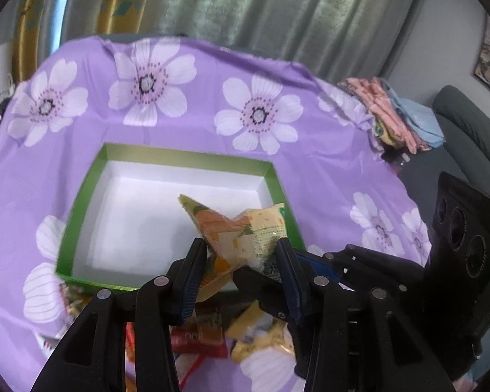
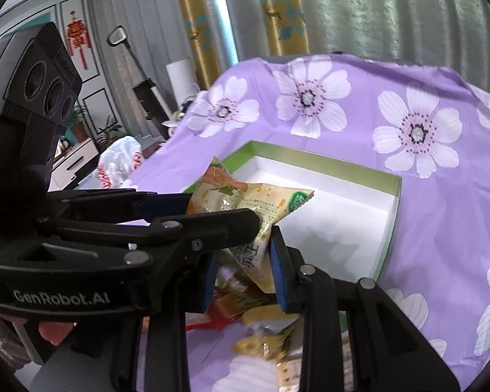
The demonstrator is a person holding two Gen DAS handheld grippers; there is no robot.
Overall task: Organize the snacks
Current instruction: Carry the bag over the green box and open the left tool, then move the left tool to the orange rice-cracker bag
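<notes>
Left tool (image 1: 241, 254) and right tool (image 2: 245, 254) are both pinching one snack packet (image 1: 241, 232), holding it over the near edge of the green box (image 1: 81, 196). More snacks (image 2: 264, 336) are lying on the purple-clothed surface (image 1: 326, 170) below.

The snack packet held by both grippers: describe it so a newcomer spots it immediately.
On the purple flowered cloth sits an open green-walled box. Above its near edge, the yellow-and-orange snack packet hangs twisted between both grippers, unlike the loose packets lying below.
</notes>
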